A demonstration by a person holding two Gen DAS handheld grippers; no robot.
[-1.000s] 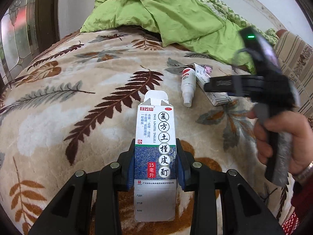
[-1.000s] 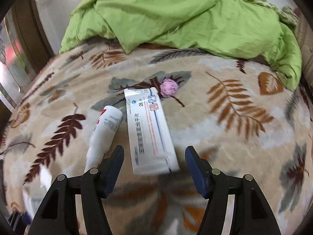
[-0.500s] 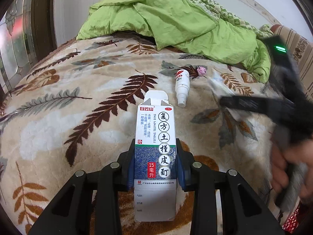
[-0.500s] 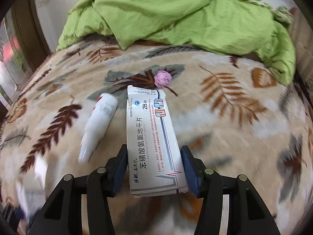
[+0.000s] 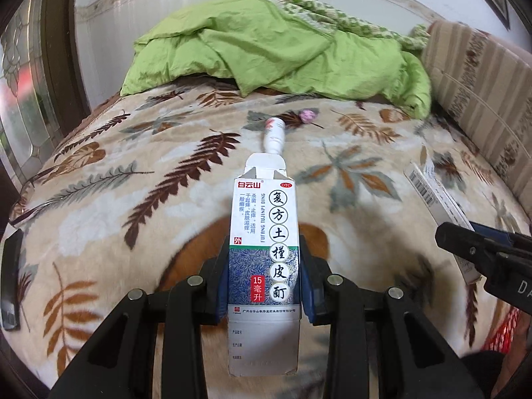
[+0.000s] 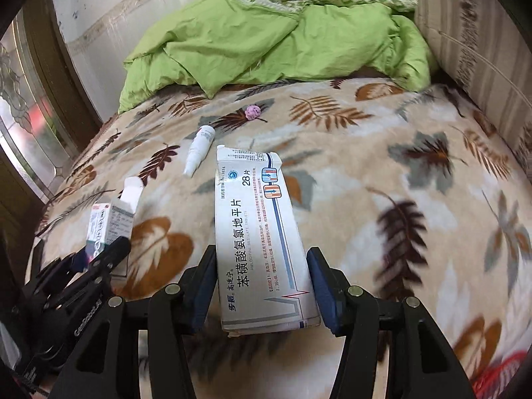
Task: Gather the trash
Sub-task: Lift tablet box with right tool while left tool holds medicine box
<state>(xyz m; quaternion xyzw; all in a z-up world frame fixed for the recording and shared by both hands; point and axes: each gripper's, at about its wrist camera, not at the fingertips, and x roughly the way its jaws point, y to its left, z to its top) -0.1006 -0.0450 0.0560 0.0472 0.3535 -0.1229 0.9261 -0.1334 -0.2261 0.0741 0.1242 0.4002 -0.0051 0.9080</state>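
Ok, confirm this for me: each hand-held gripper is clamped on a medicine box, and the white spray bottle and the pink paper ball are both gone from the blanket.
Not quite. The left hand-held gripper and right hand-held gripper do each clamp a medicine box, but the white spray bottle and pink paper ball both lie on the blanket, as the right wrist view shows.

Both views are taken from fisheye cameras mounted on the hand-held grippers, aimed forward and downward along the fingers, close above the leaf-patterned blanket (image 5: 99, 206). The far wall and green quilt (image 6: 266, 40) are faced by each. Shared ground: white bottle (image 5: 274, 134), pink ball (image 6: 252, 112), striped cushion (image 5: 482, 76). Each gripper is caught at the other view's edge.
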